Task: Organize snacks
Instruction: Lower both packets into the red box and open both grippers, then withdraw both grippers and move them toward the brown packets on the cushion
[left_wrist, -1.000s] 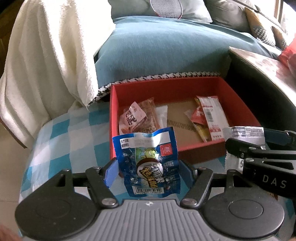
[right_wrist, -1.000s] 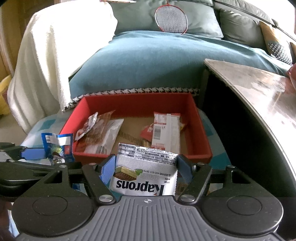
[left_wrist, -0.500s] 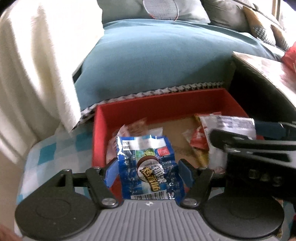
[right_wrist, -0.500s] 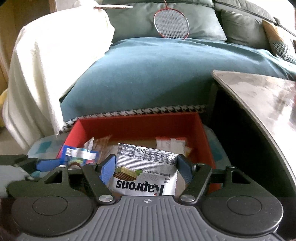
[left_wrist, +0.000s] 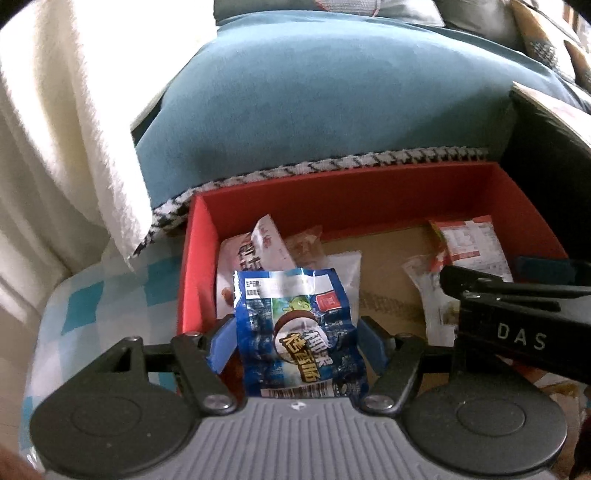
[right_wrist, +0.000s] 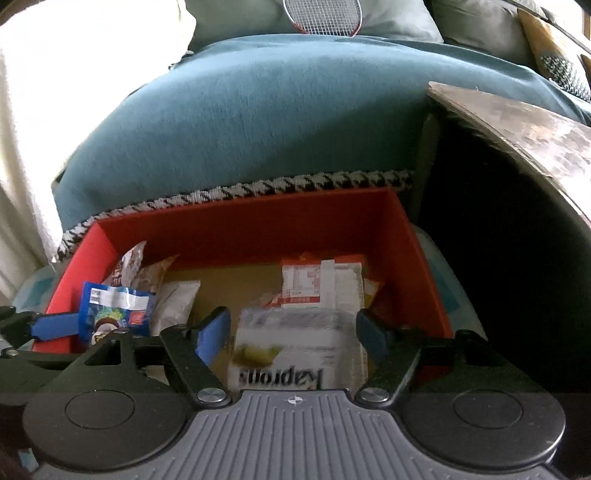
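You've got the red box (right_wrist: 236, 225) sitting right ahead of both sets of fingers, already holding a few packets on its cardboard floor, so you're basically at the drop-off step for two snacks at once.

Your right gripper (right_wrist: 291, 334) has its fingers spread wide, and the white wafer pack (right_wrist: 295, 347) sits between them without either blue pad touching it. It looks blurred and flipped over, so my guess is it's loose and falling or lying on the box floor just below the fingers. It's inside the near wall, just in front of the red-and-white packet (right_wrist: 319, 284) beyond the fingertips.

Your left gripper (left_wrist: 295, 341) is a different story: fingers partly closed around the blue snack bag (left_wrist: 301, 332), which stands upright between the pads, above the near-left corner of the box. A pinkish packet (left_wrist: 255, 254) lies just past the fingertips.

Next move, I'd say: open the left fingers so the blue bag drops in beside those packets, then pull both grippers back. Watch the near wall, since the bag hangs close to it.
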